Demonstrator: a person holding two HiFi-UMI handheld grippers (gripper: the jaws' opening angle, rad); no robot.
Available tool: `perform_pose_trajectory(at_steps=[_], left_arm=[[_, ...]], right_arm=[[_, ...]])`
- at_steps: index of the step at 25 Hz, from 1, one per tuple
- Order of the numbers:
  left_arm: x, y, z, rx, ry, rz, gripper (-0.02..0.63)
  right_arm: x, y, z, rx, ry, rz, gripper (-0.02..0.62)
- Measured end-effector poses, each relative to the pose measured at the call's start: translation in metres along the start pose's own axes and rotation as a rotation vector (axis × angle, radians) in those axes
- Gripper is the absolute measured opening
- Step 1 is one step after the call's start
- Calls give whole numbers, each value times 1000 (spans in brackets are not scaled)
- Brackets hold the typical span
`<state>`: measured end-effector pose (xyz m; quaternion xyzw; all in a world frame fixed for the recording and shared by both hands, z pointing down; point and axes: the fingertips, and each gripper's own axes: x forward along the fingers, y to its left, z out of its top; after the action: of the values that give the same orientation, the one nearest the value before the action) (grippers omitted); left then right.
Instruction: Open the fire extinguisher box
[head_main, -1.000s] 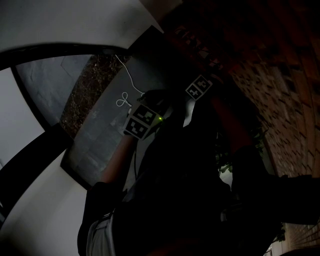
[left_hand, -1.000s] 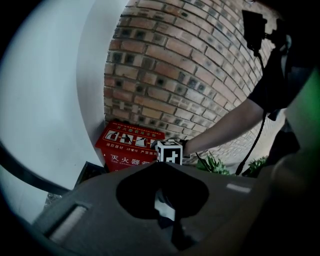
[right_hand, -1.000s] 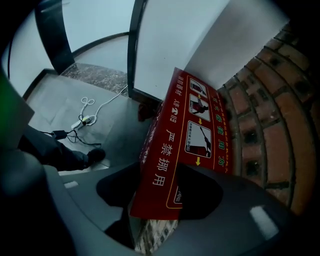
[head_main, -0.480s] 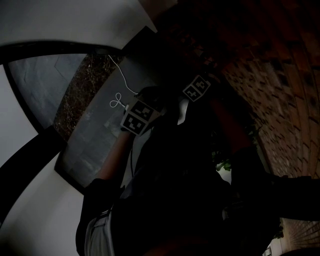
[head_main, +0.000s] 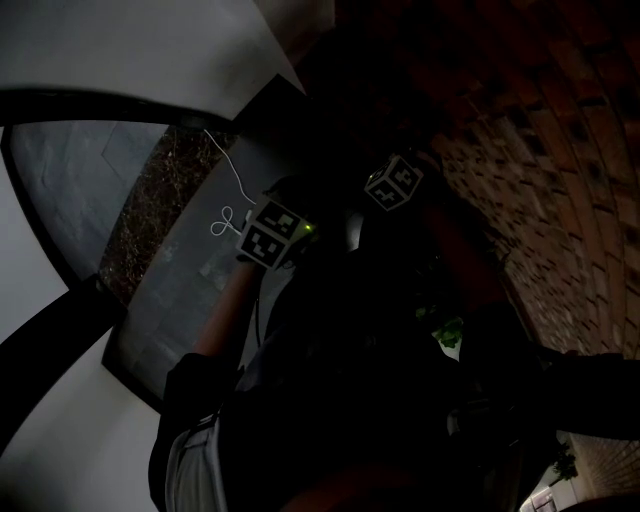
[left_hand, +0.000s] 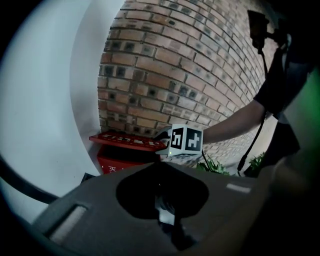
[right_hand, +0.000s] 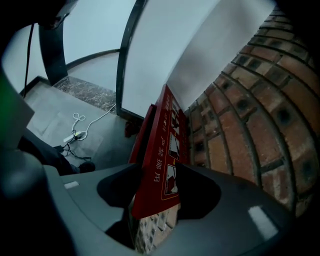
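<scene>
Right claw (right_hand: 152, 202) is clamped on the near corner of the red lid (right_hand: 165, 150); its jaws have just been closing a little, with the lid edge between them; they stand fairly wide apart on it.

From the right gripper view the lid runs away from the claw toward the corner; its printed face, with white characters and small pictograms, is turned to the brick wall (right_hand: 260, 110).

The left gripper view gives the side-on look: the fire extinguisher box (left_hand: 117, 161) sits low against the foot of the brick wall, just beside the white wall (left_hand: 60, 100); the lid is lifted off the red body, with a dark gap under it on the claw's side; white print shows on the body's front.

The right claw's marker cube (left_hand: 186, 140) sits at the lid's right end, and the person's forearm (left_hand: 235, 122) reaches in from the right; green plants (left_hand: 212, 165) grow below the arm at the wall's foot.

Left claw (left_hand: 165, 215) is held back, well apart from the box; its recess is dark; the jaws read as a narrow pale strip drawn together; nothing is between them.

A white cable (right_hand: 80, 125) lies looped on the grey floor (right_hand: 50, 107) left of the box; the head view is very dark and adds little.
</scene>
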<state>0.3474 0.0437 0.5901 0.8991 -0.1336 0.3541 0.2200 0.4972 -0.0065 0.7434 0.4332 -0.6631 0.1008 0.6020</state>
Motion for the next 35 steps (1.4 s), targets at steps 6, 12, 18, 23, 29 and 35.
perform_pose_trajectory(at_steps=[6,12,18,23,29,35], left_arm=[[-13,-4,3,15,-11,30,0],[-19,-2,6,23,-12,62,0],[-17,-8,12,23,-30,60,0],[-4,-16,14,22,-42,34,0],[2,-19,20,19,-62,21,0],[-2,-13,18,-8,-71,31,0]], right_arm=[[-13,-19,0,19,-17,-53,202],[-18,-33,-3,49,-28,-87,201],[-35,-60,-2,48,-55,-169,126],[-33,-76,-4,-63,-24,-245,9],[-30,-86,-7,-101,-5,-274,12],[-32,-111,-11,-101,27,-341,15]])
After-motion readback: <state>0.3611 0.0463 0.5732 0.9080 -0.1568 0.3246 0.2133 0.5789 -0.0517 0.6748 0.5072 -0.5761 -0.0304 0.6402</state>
